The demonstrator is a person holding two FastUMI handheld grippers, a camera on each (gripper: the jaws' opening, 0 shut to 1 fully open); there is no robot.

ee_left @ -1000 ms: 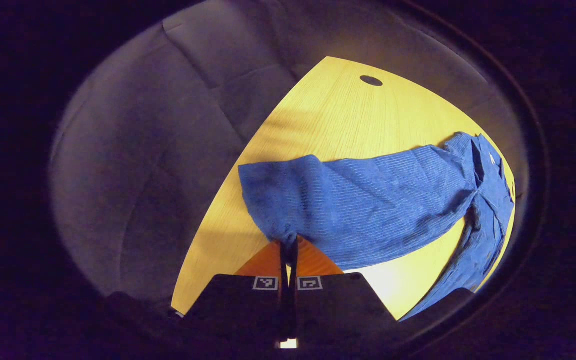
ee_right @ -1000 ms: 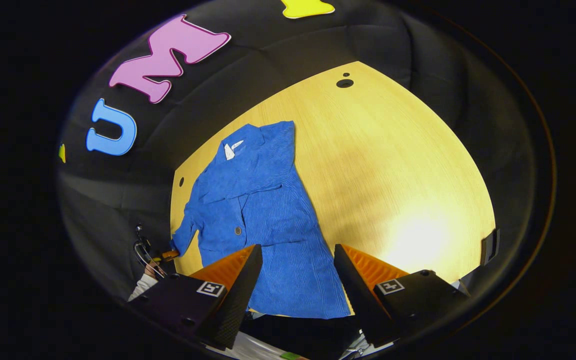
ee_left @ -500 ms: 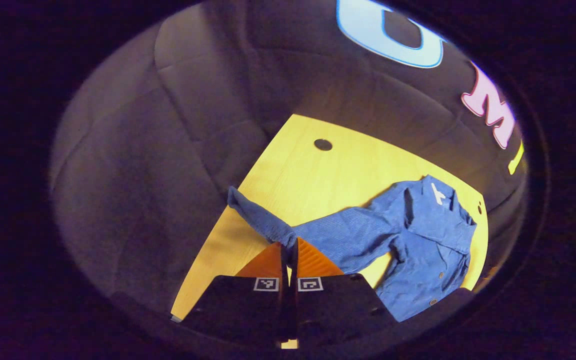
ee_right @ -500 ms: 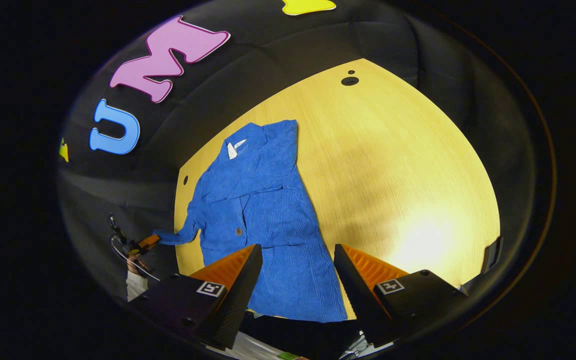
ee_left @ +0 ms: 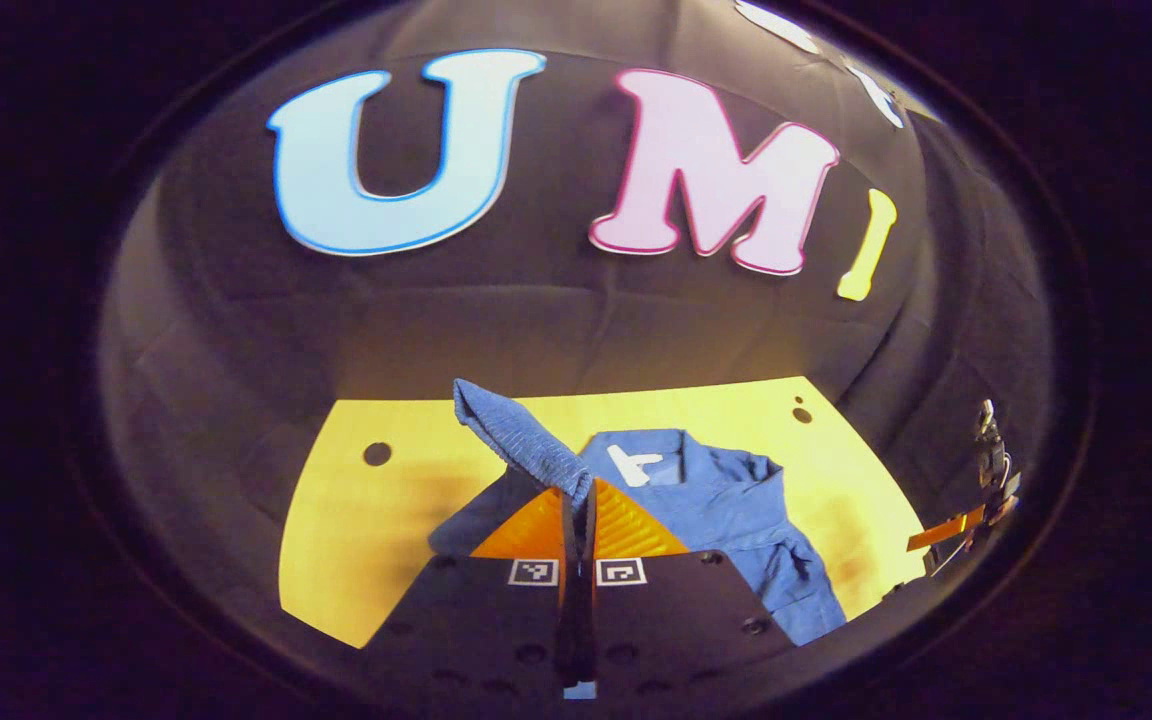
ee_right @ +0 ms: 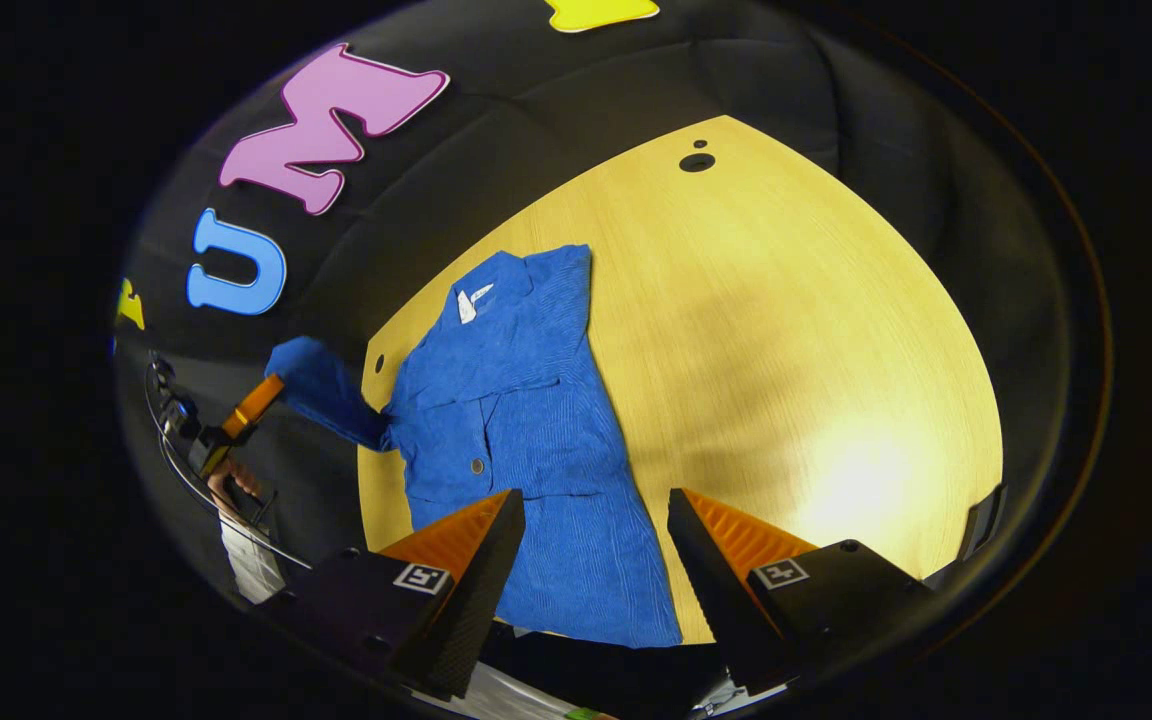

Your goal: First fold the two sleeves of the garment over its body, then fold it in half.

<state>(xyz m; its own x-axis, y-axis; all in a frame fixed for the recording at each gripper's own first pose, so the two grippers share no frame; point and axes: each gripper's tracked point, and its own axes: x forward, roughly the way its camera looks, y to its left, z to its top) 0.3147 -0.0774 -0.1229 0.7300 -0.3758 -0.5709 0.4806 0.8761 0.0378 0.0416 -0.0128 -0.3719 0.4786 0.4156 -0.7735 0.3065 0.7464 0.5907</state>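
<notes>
Left gripper (ee_left: 577, 497) clamps the blue jacket's (ee_right: 526, 420) sleeve (ee_left: 516, 435), lifted above the desk (ee_right: 786, 330); right gripper (ee_right: 591, 545) gapes wide, empty, over the hem.

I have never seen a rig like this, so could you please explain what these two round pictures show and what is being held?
A person holds a pair of tongs in each hand, and a fisheye camera rides on each pair. The left gripper view looks along the left tongs, which are shut on the sleeve of a blue shirt and lift it off the table. The right gripper view looks along the right tongs, open above the shirt's lower part. It also shows the left tongs, with the hand that holds them, off to one side. One sleeve already lies folded over the body.
</notes>
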